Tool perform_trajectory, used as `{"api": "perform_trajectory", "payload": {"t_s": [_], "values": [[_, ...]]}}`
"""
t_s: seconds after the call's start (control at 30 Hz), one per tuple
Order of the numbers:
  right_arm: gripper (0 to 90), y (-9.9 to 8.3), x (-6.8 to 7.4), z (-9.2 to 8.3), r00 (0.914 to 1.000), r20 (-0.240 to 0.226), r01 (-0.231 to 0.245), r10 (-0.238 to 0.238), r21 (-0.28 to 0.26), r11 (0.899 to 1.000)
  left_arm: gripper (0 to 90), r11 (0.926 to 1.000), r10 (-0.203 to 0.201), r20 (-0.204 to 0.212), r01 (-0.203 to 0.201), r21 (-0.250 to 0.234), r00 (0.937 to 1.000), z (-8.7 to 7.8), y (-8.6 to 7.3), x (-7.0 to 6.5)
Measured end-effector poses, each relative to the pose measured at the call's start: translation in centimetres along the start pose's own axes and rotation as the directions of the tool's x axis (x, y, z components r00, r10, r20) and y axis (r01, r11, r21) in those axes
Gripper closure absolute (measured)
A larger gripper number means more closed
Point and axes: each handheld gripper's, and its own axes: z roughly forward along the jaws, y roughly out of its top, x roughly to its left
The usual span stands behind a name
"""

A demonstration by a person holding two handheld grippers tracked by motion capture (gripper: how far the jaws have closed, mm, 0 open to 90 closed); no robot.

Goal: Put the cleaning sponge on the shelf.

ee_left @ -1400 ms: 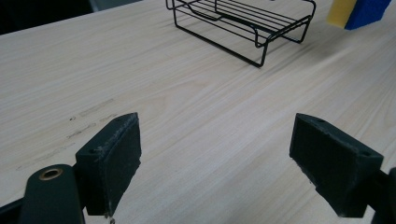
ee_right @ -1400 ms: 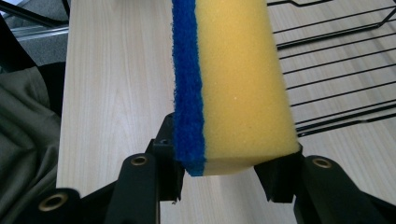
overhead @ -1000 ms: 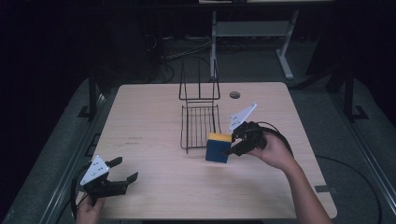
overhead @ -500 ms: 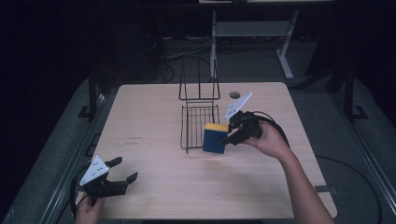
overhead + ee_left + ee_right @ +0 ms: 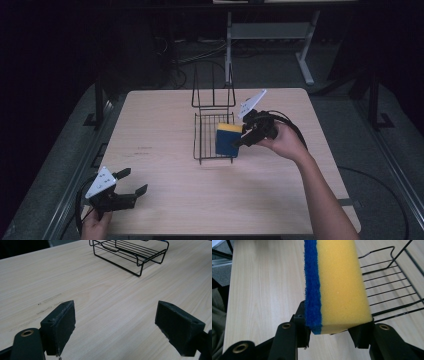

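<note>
The right gripper, clamped on the sponge, has carried it over the rack, likely for placing; the left gripper rests with jaws apart.

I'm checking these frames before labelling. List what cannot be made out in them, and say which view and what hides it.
- Sponge, right gripper view: its top end is cut off by the frame's upper edge; its lower end sits between the jaws of the right gripper.
- Wire rack, high view: its right side is hidden behind the sponge.
- Wire rack, left gripper view: its far end is cut off by the top edge.
- Room beyond the table, high view: too dark to read.
</note>
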Motion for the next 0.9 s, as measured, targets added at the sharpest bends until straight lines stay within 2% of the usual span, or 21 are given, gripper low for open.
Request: {"api": "perform_trajectory", "payload": {"t_s": [0.2, 0.53, 0.7, 0.8, 0.9], "values": [[56.1, 0.5, -1.2, -0.2, 0.9999, 0.01, -0.008, 0.008, -0.013, 1.0, 16.1, 1.0, 0.003, 0.0, -0.003, -0.001, 1.0, 0.0, 0.0, 0.0], [56.1, 0.8, -2.0, -0.1, 0.9998, 0.018, -0.007, 0.007, 0.001, 1.0, 16.1, 1.0, -0.001, 0.0, 0.001, -0.004, 1.0, 0.0, 0.0, 0.1], [56.1, 1.3, -2.4, -0.2, 0.9995, 0.017, -0.025, 0.025, 0.006, 1.0, 16.1, 1.0, -0.001, 0.002, 0.001, -0.004, 1.0, -0.1, 0.0, 0.1], [56.1, 1.5, -2.5, -0.2, 0.9998, 0.013, -0.016, 0.017, -0.011, 1.0, 16.1, 1.0, -0.004, 0.0, 0.004, -0.003, 1.0, -0.1, -0.1, 0.2], [56.1, 1.4, -2.7, -0.1, 0.9993, 0.008, -0.036, 0.036, -0.013, 0.999, 16.1, 1.0, -0.007, 0.001, 0.007, -0.006, 1.0, -0.1, -0.1, 0.2]]}}
